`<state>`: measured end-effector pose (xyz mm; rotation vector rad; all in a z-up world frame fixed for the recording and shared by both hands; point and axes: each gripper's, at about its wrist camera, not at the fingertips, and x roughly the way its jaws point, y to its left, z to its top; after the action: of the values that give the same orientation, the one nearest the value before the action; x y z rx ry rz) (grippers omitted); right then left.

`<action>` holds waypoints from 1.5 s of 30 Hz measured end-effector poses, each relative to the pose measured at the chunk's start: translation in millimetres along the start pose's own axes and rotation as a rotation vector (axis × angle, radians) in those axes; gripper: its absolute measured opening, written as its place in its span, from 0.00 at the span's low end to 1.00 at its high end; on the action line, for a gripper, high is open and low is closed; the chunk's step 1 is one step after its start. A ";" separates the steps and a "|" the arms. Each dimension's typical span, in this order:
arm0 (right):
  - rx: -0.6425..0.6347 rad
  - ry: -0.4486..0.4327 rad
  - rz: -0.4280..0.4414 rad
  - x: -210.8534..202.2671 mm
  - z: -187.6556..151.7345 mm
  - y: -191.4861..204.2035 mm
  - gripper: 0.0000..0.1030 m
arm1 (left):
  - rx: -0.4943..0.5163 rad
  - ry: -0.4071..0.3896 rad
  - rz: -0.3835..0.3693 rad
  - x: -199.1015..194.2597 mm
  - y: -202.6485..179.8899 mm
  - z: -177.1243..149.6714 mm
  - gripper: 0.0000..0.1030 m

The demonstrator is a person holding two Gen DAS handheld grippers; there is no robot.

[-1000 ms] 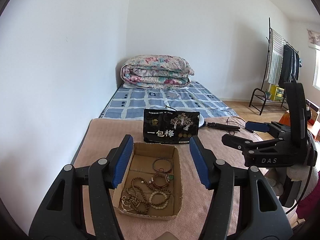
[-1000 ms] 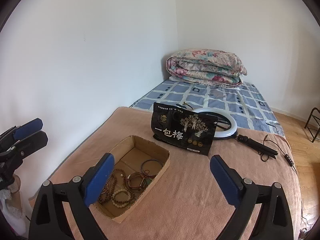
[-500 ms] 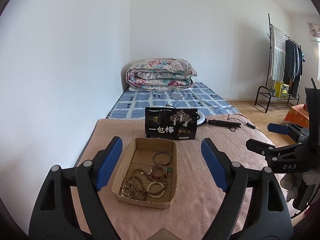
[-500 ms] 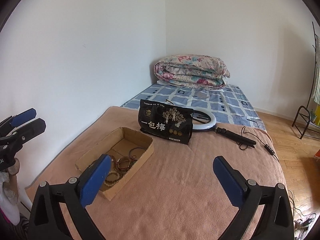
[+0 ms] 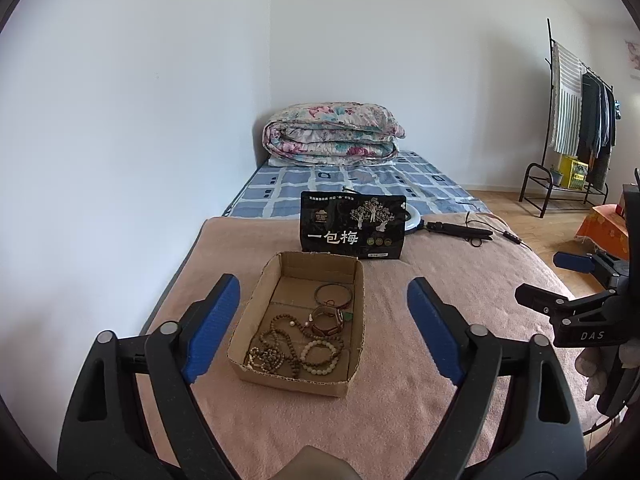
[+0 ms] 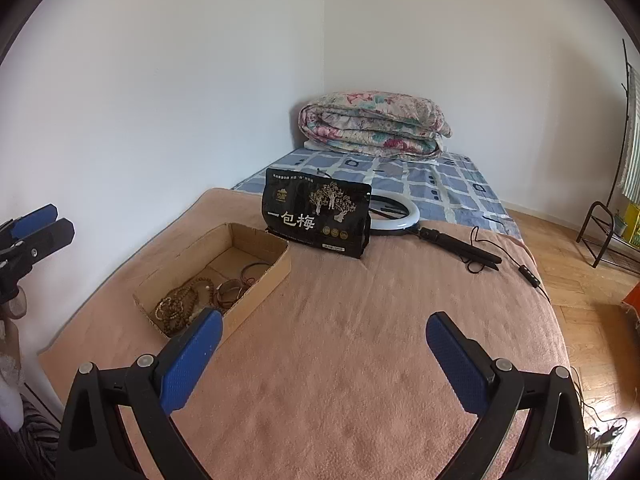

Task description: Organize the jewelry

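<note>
A shallow cardboard box (image 5: 250,312) sits on the pink blanket and holds a long brown bead necklace (image 5: 276,344), a pale bead bracelet (image 5: 318,356), a thin dark bangle (image 5: 334,294) and a brown wristband (image 5: 328,320). My left gripper (image 5: 322,300) hovers short of the box, its jaws opening with nothing gripped between the blue pads. In the right wrist view the box (image 6: 264,292) lies ahead to the left. My right gripper (image 6: 324,320) stands open over bare blanket, holding nothing. A black printed pouch (image 5: 352,226) stands upright just behind the box.
A ring light (image 6: 400,210) with its dark handle (image 6: 460,246) and cable lies behind the pouch. A folded floral quilt (image 5: 332,134) rests at the bed's far end against the wall. A clothes rack (image 5: 576,120) stands on the wooden floor to the right.
The left gripper's jaws have spread much wider. Both grippers have drawn back from the box, which now looks smaller and farther; in the right view it has slid to the left.
</note>
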<state>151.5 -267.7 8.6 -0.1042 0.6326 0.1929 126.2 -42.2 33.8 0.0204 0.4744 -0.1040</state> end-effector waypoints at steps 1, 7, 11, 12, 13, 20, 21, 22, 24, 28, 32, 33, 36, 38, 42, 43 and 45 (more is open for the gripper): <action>-0.002 0.005 0.001 1.0 -1.2 0.0 1.00 | -0.001 -0.004 0.003 -0.3 0.7 -0.3 0.93; 0.004 0.000 -0.013 0.6 -2.2 -3.0 1.00 | 0.005 0.004 0.013 1.0 0.8 -0.8 0.94; 0.018 -0.006 -0.022 0.6 -2.1 -5.4 1.00 | 0.027 0.020 0.030 5.3 -2.8 -2.8 0.95; 0.019 -0.006 -0.023 0.7 -2.2 -5.7 1.00 | 0.030 0.021 0.034 5.6 -3.1 -3.3 0.96; 0.019 -0.006 -0.024 0.6 -2.3 -5.7 1.00 | 0.031 0.022 0.038 6.0 -3.0 -3.8 1.00; 0.018 -0.007 -0.035 -1.5 -3.7 -7.3 1.00 | 0.001 0.039 0.049 8.2 2.7 -5.7 1.00; 0.019 -0.006 -0.036 -0.7 -3.2 -7.9 1.00 | -0.006 0.045 0.047 9.1 3.7 -5.8 1.00; 0.020 -0.006 -0.037 -0.6 -3.3 -8.3 1.00 | -0.012 0.050 0.047 9.9 4.5 -6.1 1.00; 0.022 -0.005 -0.040 -0.2 -3.6 -8.9 1.00 | -0.012 0.052 0.053 10.4 4.4 -6.3 1.00; 0.020 -0.003 -0.043 0.4 -4.0 -8.6 1.00 | -0.006 0.048 0.058 9.7 3.3 -6.1 1.00; 0.017 0.001 -0.041 1.3 -4.1 -8.7 1.00 | -0.007 0.048 0.058 9.8 3.4 -6.1 1.00; 0.015 0.003 -0.042 1.4 -4.2 -8.2 1.00 | -0.007 0.049 0.058 9.8 3.3 -6.2 1.00; 0.007 0.009 -0.043 1.9 -5.3 -7.3 1.00 | -0.007 0.049 0.058 9.7 3.1 -6.3 1.00; 0.004 0.009 -0.044 2.1 -5.3 -7.4 1.00 | -0.006 0.049 0.059 9.8 3.0 -6.4 1.00; 0.008 0.009 -0.043 2.2 -5.2 -7.0 1.00 | -0.007 0.048 0.061 9.5 3.7 -5.3 1.00; 0.008 0.009 -0.044 2.2 -5.4 -6.9 1.00 | -0.006 0.047 0.061 9.5 3.6 -5.2 1.00; 0.006 0.010 -0.043 2.2 -5.2 -7.2 1.00 | -0.003 0.044 0.065 9.8 4.4 -4.0 1.00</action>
<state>151.8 -275.3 3.4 -0.1124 0.6399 0.1492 133.4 -38.5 25.7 0.0354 0.5172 -0.0391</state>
